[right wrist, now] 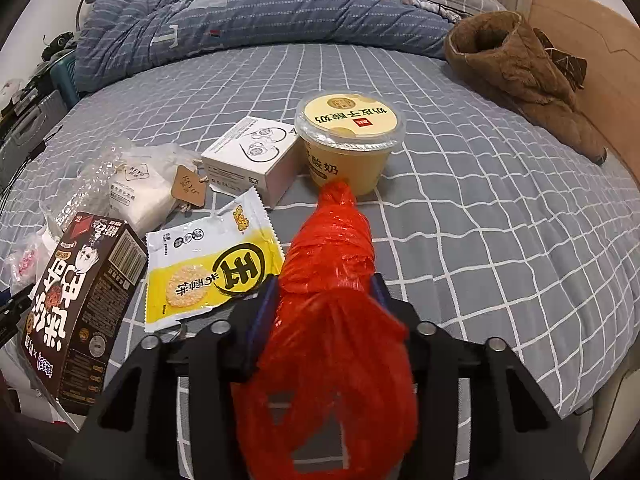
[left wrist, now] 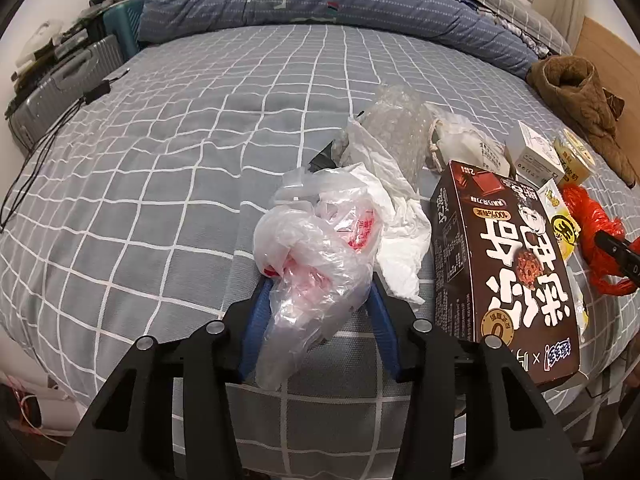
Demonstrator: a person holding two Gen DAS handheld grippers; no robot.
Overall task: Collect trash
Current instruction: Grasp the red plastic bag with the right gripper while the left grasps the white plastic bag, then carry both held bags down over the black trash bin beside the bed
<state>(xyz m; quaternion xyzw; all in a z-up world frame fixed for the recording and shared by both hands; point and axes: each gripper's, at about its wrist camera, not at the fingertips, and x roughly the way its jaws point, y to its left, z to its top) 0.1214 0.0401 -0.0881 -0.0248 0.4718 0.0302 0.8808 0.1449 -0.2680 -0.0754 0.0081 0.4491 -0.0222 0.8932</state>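
Observation:
My left gripper (left wrist: pixel 318 280) is shut on a crumpled clear plastic bag (left wrist: pixel 316 248) with red print, which fills the gap between the blue fingers (left wrist: pixel 258 304) on the grey checked bed (left wrist: pixel 160 200). My right gripper (right wrist: pixel 326 280) is shut on a knotted red plastic bag (right wrist: pixel 332 248), which also shows at the right edge of the left wrist view (left wrist: pixel 596 220). Between the two bags lie a brown chocolate box (left wrist: pixel 508 264), a yellow cracker wrapper (right wrist: pixel 212 268), white tissue (left wrist: pixel 400 240) and bubble wrap (left wrist: pixel 396 128). Beyond the red bag stand a yogurt cup (right wrist: pixel 348 136) and a small white box (right wrist: pixel 252 160).
A white pouch with a card tag (right wrist: pixel 140 192) lies by the white box. A brown fleece garment (right wrist: pixel 516 64) rests at the far right by the wooden headboard (right wrist: pixel 580 40). A blue duvet (right wrist: pixel 260 12) is heaped at the back. A suitcase (left wrist: pixel 60 88) and a black cable (left wrist: pixel 44 148) are at the left.

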